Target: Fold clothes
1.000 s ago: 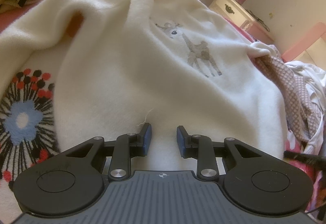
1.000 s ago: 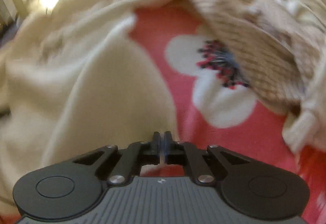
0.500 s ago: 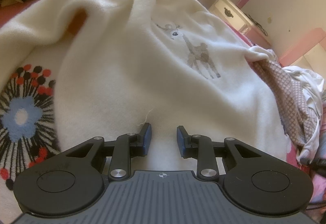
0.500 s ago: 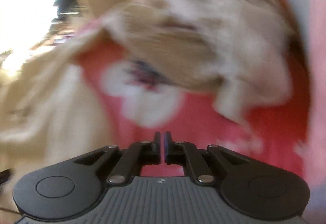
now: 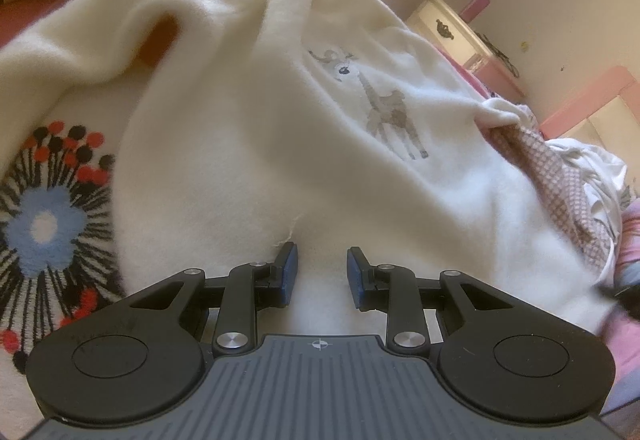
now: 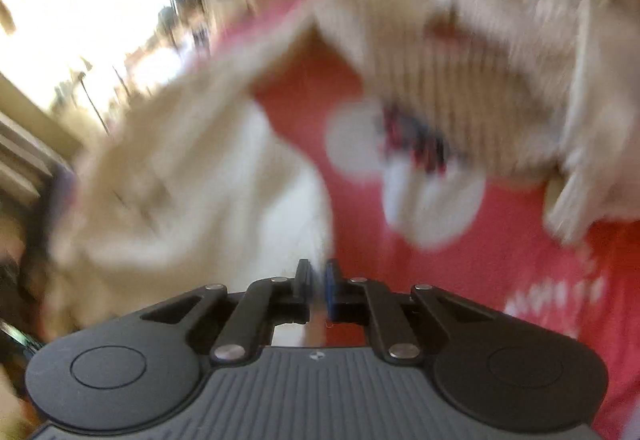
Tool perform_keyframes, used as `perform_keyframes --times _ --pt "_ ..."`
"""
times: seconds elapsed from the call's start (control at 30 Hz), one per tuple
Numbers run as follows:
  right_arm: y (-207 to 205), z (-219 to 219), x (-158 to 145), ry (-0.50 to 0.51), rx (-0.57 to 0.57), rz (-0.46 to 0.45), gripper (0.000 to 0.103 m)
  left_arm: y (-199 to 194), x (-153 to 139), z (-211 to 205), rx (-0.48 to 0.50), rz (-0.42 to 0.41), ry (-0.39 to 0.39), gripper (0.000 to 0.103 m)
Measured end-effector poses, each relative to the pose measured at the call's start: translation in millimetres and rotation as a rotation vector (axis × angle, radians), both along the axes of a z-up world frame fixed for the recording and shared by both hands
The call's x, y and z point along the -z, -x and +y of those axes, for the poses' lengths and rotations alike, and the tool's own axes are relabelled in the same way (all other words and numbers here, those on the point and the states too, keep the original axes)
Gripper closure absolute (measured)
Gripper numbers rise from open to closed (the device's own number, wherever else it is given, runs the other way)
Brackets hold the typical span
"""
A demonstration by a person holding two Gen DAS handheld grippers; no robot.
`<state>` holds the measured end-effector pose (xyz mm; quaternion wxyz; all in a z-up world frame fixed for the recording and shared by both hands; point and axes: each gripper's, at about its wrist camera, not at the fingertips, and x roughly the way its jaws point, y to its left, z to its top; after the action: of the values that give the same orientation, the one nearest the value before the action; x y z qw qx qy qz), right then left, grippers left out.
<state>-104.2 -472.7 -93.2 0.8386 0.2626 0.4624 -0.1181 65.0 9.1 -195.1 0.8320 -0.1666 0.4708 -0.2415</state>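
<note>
Cream fleece sweater with a small embroidered deer [image 5: 304,144] lies rumpled across a pink blanket patterned with large white flowers [image 6: 480,240], its neck end towards the far side and one sleeve bunched into a raised fold on the left of the left wrist view. Left gripper [image 5: 318,272] hovers low over the near hem; its blue-padded fingers [image 5: 289,272] stand partly apart, with fleece visible behind the gap but nothing pinched between the pads. Right gripper [image 6: 316,288] is seen through heavy blur: its jaws have just been closing and now stand almost together, a thin pale strip showing in the slot, though whether that strip is sweater cloth gripped or merely background cannot be told. A pink-and-white checked garment [image 5: 560,184] lies heaped at the sweater's right edge, touching it.

Step in hand, as judged: spreading and straightening the sweater before the first fold, with the right side being drawn out. The next move calls for the left fingers to close on the hem so both corners are held, then for the bunched sleeve to be flattened. The checked garment may drag along if the edge is pulled carelessly.
</note>
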Motion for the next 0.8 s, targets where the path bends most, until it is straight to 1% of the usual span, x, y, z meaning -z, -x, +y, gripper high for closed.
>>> perform_keyframes --times 0.07,0.1,0.17,0.2,0.23,0.3,0.33,0.37,0.4,0.47,0.53,0.57,0.6,0.63,0.67,0.7,0.73,0.77,0.8 --pt "10 -2 -32 -0.001 0.026 -0.041 0.095 -1 0 1 0.002 0.0 0.002 0.076" --pt "9 -3 -24 0.01 0.026 -0.006 0.095 -1 0 0 0.005 -0.002 -0.001 0.076" --pt "5 -4 13 0.045 0.012 0.112 0.095 0 0 -1 0.011 -0.008 -0.01 0.076" --pt "2 -6 41 0.048 0.011 0.179 0.096 -1 0 -1 0.015 -0.01 -0.013 0.076" --pt "2 -8 57 0.052 0.009 0.208 0.096 -1 0 -1 0.018 -0.012 -0.016 0.076" --pt "3 -9 73 0.065 0.0 0.233 0.096 -2 0 -1 0.025 -0.014 -0.02 0.075" --pt "3 -9 81 0.071 -0.005 0.245 0.093 -2 -1 -1 0.028 -0.015 -0.024 0.075" --pt "4 -8 76 0.091 -0.009 0.256 0.079 -2 -2 -2 0.031 -0.015 -0.029 0.075" --pt "4 -6 65 0.135 -0.012 0.263 0.073 -2 -3 -2 0.033 -0.013 -0.034 0.075" --pt "4 -3 42 0.241 -0.016 0.275 0.071 -1 -7 -3 0.036 -0.008 -0.045 0.074" --pt "2 -8 17 0.245 0.003 0.199 0.07 -1 -13 -1 0.042 -0.007 -0.051 0.072" --pt "-3 -14 6 0.206 0.027 0.134 0.063 -1 -15 0 0.044 -0.008 -0.051 0.071" --pt "-12 -22 -2 0.146 0.056 0.058 0.059 -2 -18 0 0.046 -0.011 -0.052 0.071" --pt "-21 -30 -5 0.085 0.081 -0.01 0.052 -3 -21 -1 0.045 -0.018 -0.05 0.071" --pt "-36 -38 -6 0.016 0.102 -0.072 0.048 -4 -24 -2 0.043 -0.025 -0.046 0.071" --pt "-57 -44 0 -0.055 0.112 -0.114 0.048 -6 -28 -3 0.044 -0.036 -0.04 0.071" --pt "-79 -50 8 -0.125 0.119 -0.149 0.045 -8 -32 -5 0.048 -0.052 -0.033 0.071" --pt "-101 -56 16 -0.196 0.126 -0.183 0.038 -11 -35 -7 0.053 -0.07 -0.025 0.071" --pt "-123 -61 24 -0.266 0.132 -0.218 0.035 -14 -38 -10 0.057 -0.088 -0.018 0.07"
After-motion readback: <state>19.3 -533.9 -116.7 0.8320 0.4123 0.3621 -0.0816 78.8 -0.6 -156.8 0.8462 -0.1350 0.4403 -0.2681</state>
